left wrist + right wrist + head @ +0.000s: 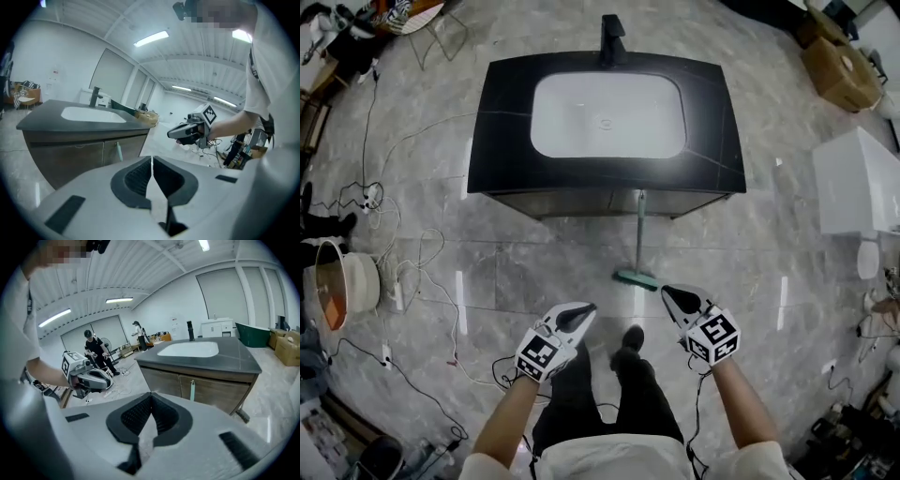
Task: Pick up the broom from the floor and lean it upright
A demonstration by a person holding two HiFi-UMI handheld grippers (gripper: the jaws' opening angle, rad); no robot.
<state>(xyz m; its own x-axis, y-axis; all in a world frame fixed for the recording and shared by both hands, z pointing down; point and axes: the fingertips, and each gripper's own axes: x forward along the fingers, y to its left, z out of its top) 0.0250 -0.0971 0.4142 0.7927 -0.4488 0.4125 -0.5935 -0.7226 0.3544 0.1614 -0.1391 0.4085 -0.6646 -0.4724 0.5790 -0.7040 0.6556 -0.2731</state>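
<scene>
black-and-white square marker patterns are showing on the cubes of both tools, with no words among them. the left hand-held gripper (586, 310) is keeping its jaws together, the ribbed dark pads (138, 178) meeting at the tips with nothing between them. the right hand-held gripper (667, 292) is doing the same, jaws closed and gripping nothing. both are hanging in the air on the near side of the dark rectangular vanity cabinet (502, 141), clear of it and of each other, their smooth white shells pointing toward its front.

the slim teal-handled broom (639, 230) is standing upright against the front of the vanity cabinet, right of its middle. its thin handle is resting on the brown cabinet front, and its flat teal head is sitting on the floor just in front of the cabinet.

the cabinet is carrying a matte black top with a smooth white rounded-rectangle basin (607, 115) sunk into it, and a boxy black faucet (612, 39) is rising at its far edge. glossy grey marble-look floor tiles (750, 253) are spreading around the cabinet, and thin white cables (403, 272) are trailing over them to its left.
</scene>
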